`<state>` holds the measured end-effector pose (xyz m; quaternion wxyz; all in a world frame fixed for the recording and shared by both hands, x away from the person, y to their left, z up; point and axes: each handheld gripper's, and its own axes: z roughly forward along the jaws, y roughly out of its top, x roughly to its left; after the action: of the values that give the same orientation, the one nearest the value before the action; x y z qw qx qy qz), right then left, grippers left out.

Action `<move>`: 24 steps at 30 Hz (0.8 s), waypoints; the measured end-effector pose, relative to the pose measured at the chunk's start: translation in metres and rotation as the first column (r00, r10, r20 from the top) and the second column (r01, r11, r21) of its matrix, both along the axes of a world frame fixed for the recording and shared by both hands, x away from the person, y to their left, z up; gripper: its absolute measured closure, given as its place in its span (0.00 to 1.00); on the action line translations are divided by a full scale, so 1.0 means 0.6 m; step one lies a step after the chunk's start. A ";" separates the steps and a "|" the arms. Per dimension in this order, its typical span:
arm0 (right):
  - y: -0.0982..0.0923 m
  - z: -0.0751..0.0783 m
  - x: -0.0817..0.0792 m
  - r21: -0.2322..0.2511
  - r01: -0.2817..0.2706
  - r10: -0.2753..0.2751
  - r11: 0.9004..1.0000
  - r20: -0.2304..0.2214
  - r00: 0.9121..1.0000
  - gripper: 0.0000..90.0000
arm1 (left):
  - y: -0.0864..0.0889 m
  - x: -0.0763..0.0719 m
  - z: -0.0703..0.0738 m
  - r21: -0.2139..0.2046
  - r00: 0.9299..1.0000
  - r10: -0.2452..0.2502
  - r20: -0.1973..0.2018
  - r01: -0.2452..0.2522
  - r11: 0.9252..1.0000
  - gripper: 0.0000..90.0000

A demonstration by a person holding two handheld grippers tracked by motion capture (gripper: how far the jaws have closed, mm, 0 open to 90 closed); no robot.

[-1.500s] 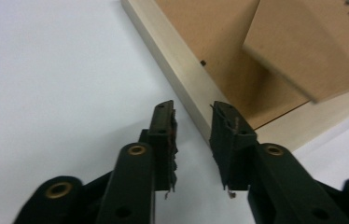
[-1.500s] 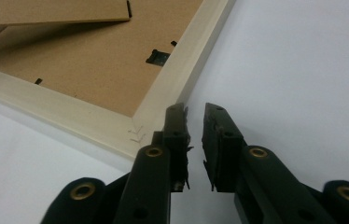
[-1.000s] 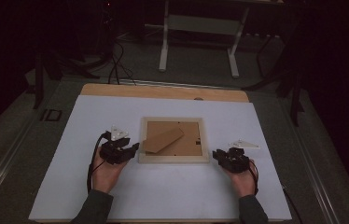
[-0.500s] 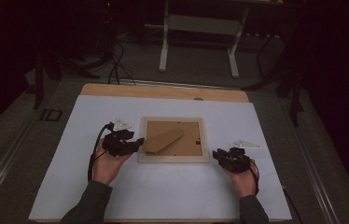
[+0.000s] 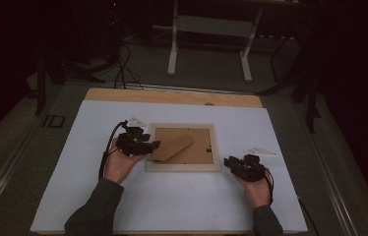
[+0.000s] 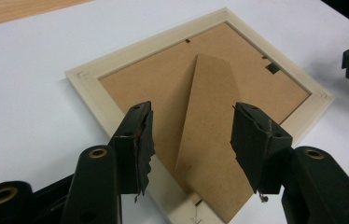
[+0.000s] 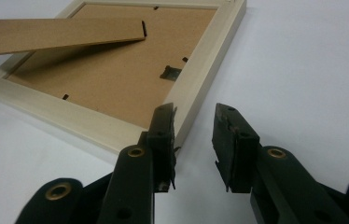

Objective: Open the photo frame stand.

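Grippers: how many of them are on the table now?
2. The left gripper hovers over the picture frame's left edge; the right gripper sits by its lower right corner.

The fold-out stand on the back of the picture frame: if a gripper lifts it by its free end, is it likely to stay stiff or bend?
The stand looks like thin fibreboard, so probably fairly stiff but easy to snap. It is already raised off the backing in the right gripper view, so it likely hinges up before the picture frame moves. The left gripper stands open astride it.
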<state>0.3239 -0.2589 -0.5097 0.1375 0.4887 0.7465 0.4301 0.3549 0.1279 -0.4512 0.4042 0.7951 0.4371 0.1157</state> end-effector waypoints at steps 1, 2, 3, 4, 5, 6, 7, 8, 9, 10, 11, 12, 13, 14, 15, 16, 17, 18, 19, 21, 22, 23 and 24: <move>0.000 0.000 0.000 0.000 -0.001 0.001 1.000 0.000 1.000 0.76 | -0.002 0.003 0.002 -0.001 1.000 -0.006 -0.005 0.006 1.000 0.54; 0.001 0.000 0.000 0.001 -0.001 0.001 1.000 -0.002 1.000 0.76 | -0.004 0.005 0.002 -0.005 1.000 -0.011 -0.009 0.011 1.000 0.54; 0.001 -0.001 0.000 0.000 -0.002 0.002 1.000 -0.002 1.000 0.76 | -0.004 0.008 0.003 -0.018 1.000 -0.021 -0.019 0.021 1.000 0.54; 0.001 -0.001 0.000 0.000 -0.002 0.002 1.000 0.000 1.000 0.76 | -0.005 0.010 0.004 -0.028 0.999 -0.029 -0.033 0.028 0.999 0.54; 0.000 -0.001 0.000 0.001 -0.002 0.002 1.000 -0.001 1.000 0.75 | -0.006 0.012 0.004 -0.031 0.999 -0.033 -0.039 0.032 0.999 0.53; 0.000 -0.001 0.000 0.001 -0.002 0.002 1.000 -0.002 1.000 0.75 | -0.008 0.016 0.004 -0.029 0.998 -0.037 -0.050 0.035 0.999 0.52; 0.000 -0.001 0.001 0.002 -0.004 0.004 1.000 0.000 1.000 0.75 | -0.008 0.018 0.004 -0.026 0.998 -0.038 -0.052 0.037 0.999 0.52; -0.001 -0.001 0.001 0.003 -0.003 0.003 1.000 0.000 1.000 0.75 | -0.009 0.021 0.004 -0.029 0.998 -0.037 -0.057 0.035 0.999 0.52; -0.001 0.000 0.000 0.004 -0.002 0.002 1.000 0.000 1.000 0.75 | -0.010 0.025 0.004 -0.036 0.997 -0.043 -0.068 0.040 0.999 0.52; -0.001 0.000 0.000 0.006 -0.001 0.001 1.000 0.000 1.000 0.75 | -0.011 0.028 0.004 -0.039 0.996 -0.044 -0.073 0.042 0.998 0.52; -0.001 0.000 0.000 0.006 -0.001 0.001 1.000 -0.001 1.000 0.75 | -0.012 0.029 0.003 -0.043 0.996 -0.045 -0.077 0.042 0.998 0.52; -0.001 0.000 0.000 0.006 -0.001 0.001 1.000 0.000 1.000 0.75 | -0.014 0.032 0.003 -0.041 0.996 -0.051 -0.080 0.047 0.998 0.51; -0.001 0.000 0.000 0.007 -0.001 0.001 1.000 0.001 1.000 0.75 | -0.015 0.033 0.002 -0.040 0.995 -0.056 -0.083 0.053 0.998 0.51; -0.002 0.000 0.000 0.006 -0.001 0.001 1.000 0.001 1.000 0.75 | -0.017 0.034 0.002 -0.039 0.995 -0.058 -0.086 0.055 0.998 0.51; -0.002 0.000 0.000 0.006 0.000 0.000 1.000 0.000 1.000 0.75 | -0.020 0.036 0.001 -0.035 0.994 -0.064 -0.088 0.061 0.998 0.50; -0.002 0.000 0.000 0.005 0.000 0.000 1.000 -0.002 1.000 0.75 | -0.022 0.038 0.000 -0.031 0.993 -0.068 -0.092 0.065 0.997 0.50; -0.002 0.000 0.001 0.005 -0.001 0.001 1.000 -0.001 1.000 0.75 | -0.023 0.039 0.000 -0.026 0.993 -0.072 -0.093 0.070 0.997 0.50; -0.002 0.000 0.001 0.006 -0.001 0.001 1.000 -0.001 1.000 0.75 | -0.027 0.041 -0.001 -0.023 0.992 -0.073 -0.099 0.071 0.997 0.49; -0.001 -0.001 0.001 0.004 -0.002 0.002 1.000 -0.001 1.000 0.75 | -0.029 0.044 -0.002 -0.018 0.992 -0.074 -0.102 0.072 0.997 0.49; 0.000 -0.002 0.001 0.002 -0.003 0.003 1.000 -0.003 1.000 0.75 | -0.034 0.048 -0.003 -0.019 0.990 -0.080 -0.113 0.078 0.997 0.48; 0.001 -0.002 0.001 0.000 -0.005 0.005 1.000 -0.003 1.000 0.75 | -0.037 0.050 -0.005 -0.013 0.990 -0.084 -0.118 0.083 0.996 0.48; 0.002 -0.002 0.001 -0.001 -0.007 0.007 1.000 -0.004 1.000 0.75 | -0.040 0.053 -0.006 -0.009 0.988 -0.091 -0.124 0.090 0.996 0.47; 0.003 -0.002 0.001 -0.003 -0.008 0.008 1.000 -0.003 1.000 0.75 | -0.044 0.055 -0.008 -0.002 0.987 -0.096 -0.129 0.097 0.995 0.46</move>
<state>0.3243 -0.2573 -0.5110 0.1353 0.4862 0.7492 0.4290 0.3878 0.1013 -0.4559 0.3784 0.8221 0.4230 0.0452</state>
